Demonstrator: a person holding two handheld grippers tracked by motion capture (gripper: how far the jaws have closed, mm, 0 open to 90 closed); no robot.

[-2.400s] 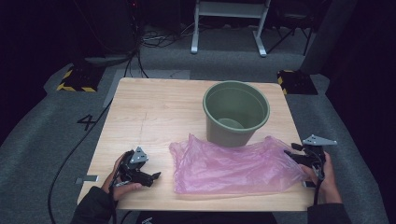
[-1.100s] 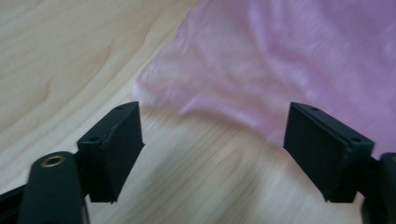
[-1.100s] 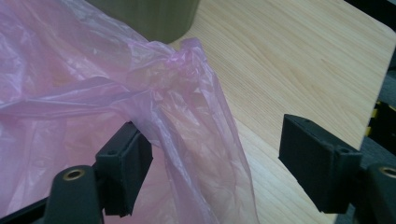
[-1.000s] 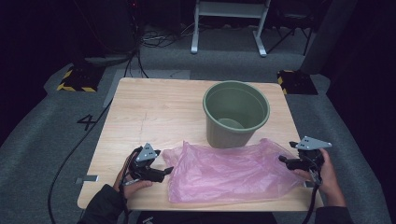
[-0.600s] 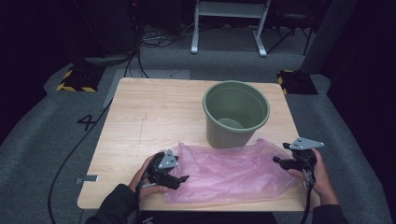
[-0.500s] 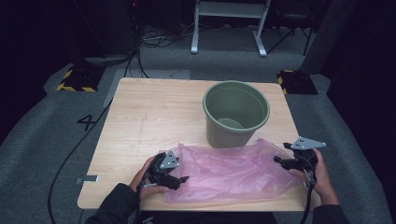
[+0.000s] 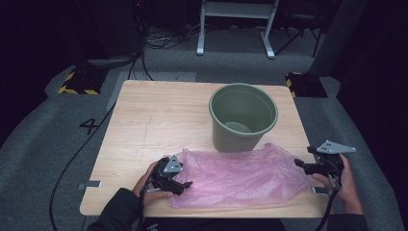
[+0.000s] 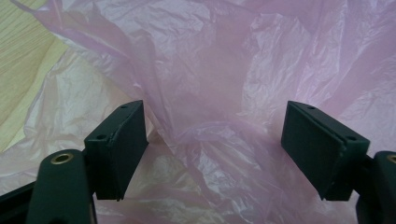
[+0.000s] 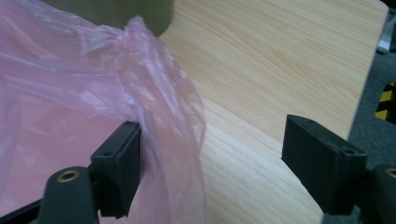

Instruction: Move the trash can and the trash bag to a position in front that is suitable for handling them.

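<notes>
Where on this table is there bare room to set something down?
The table's left and far-left part, beside the bucket, is bare wood, as is a strip right of the bucket. The near edge is crowded: the pink bag lies between both grippers, against the bucket.

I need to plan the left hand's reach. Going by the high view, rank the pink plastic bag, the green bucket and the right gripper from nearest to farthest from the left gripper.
From the left gripper, at the table's near left:
1. Pink plastic bag, right at its jaws, along the near edge.
2. Green bucket, farther back, right of centre.
3. Right gripper, at the bag's far right end.
</notes>
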